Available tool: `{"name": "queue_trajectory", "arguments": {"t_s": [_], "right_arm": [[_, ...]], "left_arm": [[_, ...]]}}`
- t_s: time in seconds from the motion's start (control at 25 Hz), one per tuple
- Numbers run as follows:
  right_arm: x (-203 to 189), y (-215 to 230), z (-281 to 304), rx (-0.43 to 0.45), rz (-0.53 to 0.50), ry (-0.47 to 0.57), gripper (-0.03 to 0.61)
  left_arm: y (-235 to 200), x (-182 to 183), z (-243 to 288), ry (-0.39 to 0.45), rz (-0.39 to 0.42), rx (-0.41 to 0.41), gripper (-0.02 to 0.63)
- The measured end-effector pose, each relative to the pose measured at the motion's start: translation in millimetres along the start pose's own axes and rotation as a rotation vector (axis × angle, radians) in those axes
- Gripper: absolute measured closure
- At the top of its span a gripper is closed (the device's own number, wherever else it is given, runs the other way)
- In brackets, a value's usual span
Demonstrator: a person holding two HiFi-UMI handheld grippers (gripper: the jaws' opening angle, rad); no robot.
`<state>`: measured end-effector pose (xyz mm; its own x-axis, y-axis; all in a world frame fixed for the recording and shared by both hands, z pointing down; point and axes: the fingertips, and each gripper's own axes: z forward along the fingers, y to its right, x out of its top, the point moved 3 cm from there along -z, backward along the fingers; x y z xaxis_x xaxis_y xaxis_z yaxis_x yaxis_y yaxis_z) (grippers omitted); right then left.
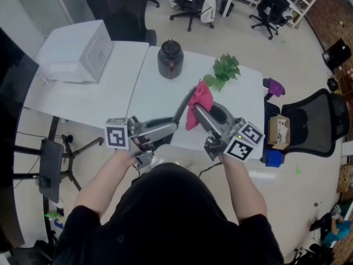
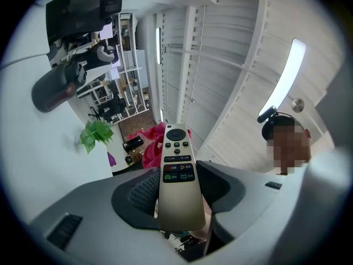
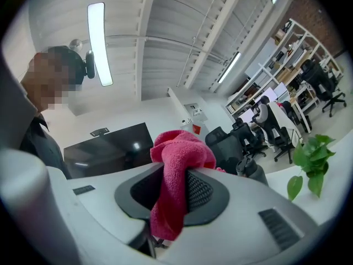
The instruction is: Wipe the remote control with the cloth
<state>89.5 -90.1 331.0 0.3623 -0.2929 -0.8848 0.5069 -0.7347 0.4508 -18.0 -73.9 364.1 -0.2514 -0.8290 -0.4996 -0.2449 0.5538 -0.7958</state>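
- Holding close: our left gripper (image 2: 177, 195) pinches the remote control (image 2: 177, 164) by its lower end; our right gripper (image 3: 175, 195) is clamped on the cloth (image 3: 177, 159), by the remote control's far end.
- We reckon a hard wipe could lever it loose.
- Two grippers, one remote control, one cloth; farther off, one jug (image 1: 170, 59), one plant (image 1: 223, 70).

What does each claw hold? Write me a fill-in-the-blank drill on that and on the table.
1. The left claw is shut on a gold ____.
2. The cloth gripped in the right claw is coloured ____.
3. On the white table, the leafy plant beside the dark jug is coloured ____.

Missing words: remote control; pink; green.
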Motion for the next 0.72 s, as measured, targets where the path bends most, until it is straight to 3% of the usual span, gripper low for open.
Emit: {"name": "queue_trajectory", "arguments": {"t_s": [0.24, 0.36, 0.44, 0.56, 0.64, 0.72], "right_arm": [[10.5, 7.7, -7.4, -0.029, -0.015, 0.024, 0.481], [11.2, 8.3, -11.5, -0.074, -0.055, 0.029, 0.481], [7.1, 10.4, -16.0, -0.135, -0.119, 0.015, 0.480], [-6.0, 14.5, -23.9, -0.253, -0.262, -0.051, 0.480], [-17.9, 17.3, -28.2, -0.336, -0.367, -0.122, 0.480], [-31.5, 21.9, -32.2, -0.416, -0.450, -0.201, 0.480]], "left_arm": [[-5.7, -3.6, 1.6, -0.023, 0.012, 0.014, 0.403], [-13.8, 4.0, -3.9, 0.001, 0.105, 0.103, 0.403], [-32.3, 12.1, -15.6, 0.017, 0.235, 0.255, 0.403], [-76.5, 22.7, -48.2, 0.001, 0.430, 0.616, 0.403], [-108.8, 28.3, -77.0, -0.019, 0.512, 0.872, 0.403], [-138.6, 32.9, -107.5, -0.027, 0.544, 1.086, 0.403]]}}
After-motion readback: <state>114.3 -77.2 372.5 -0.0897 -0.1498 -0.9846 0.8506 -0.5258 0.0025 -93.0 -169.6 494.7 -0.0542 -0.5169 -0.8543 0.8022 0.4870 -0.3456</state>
